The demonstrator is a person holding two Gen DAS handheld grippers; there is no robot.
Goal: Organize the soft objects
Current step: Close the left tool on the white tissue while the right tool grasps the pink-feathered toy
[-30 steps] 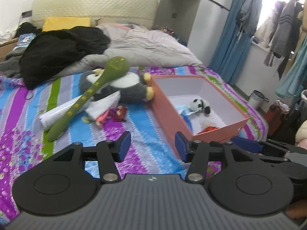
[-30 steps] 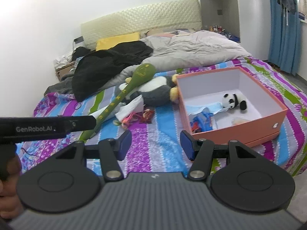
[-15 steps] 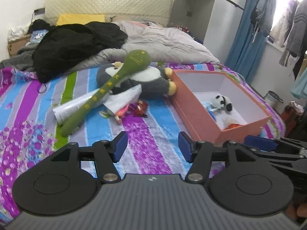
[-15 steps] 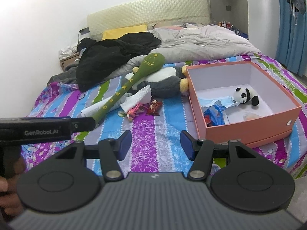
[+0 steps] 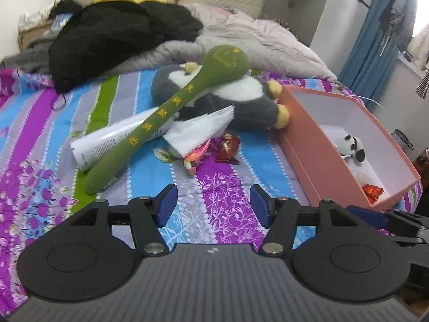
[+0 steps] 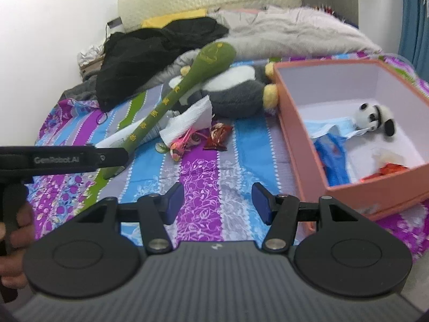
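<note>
A long green plush club [image 5: 171, 107] [image 6: 174, 94] leans across a grey and white penguin plush [image 5: 241, 99] [image 6: 236, 94] on the striped bed. White tissue [image 5: 201, 131] [image 6: 187, 120], a white tube [image 5: 107, 139], a pink toy [image 6: 185, 142] and a red wrapper [image 5: 228, 147] [image 6: 217, 135] lie in front of them. The pink box [image 5: 308, 145] [image 6: 303, 139] holds a small panda [image 5: 351, 147] [image 6: 375, 115]. My left gripper [image 5: 211, 206] and right gripper [image 6: 217, 201] are both open, empty, above the bedsheet short of the pile.
A black garment [image 5: 120, 37] and a grey duvet [image 5: 254, 43] cover the back of the bed. The box also holds a blue mask [image 6: 332, 128], a blue packet [image 6: 332, 158] and a red wrapper [image 5: 371, 191]. The left gripper's body [image 6: 61, 158] shows at the right wrist view's left.
Both grippers have moved forward toward the pile of toys, which now looks larger. Their jaws stay open the same width.
</note>
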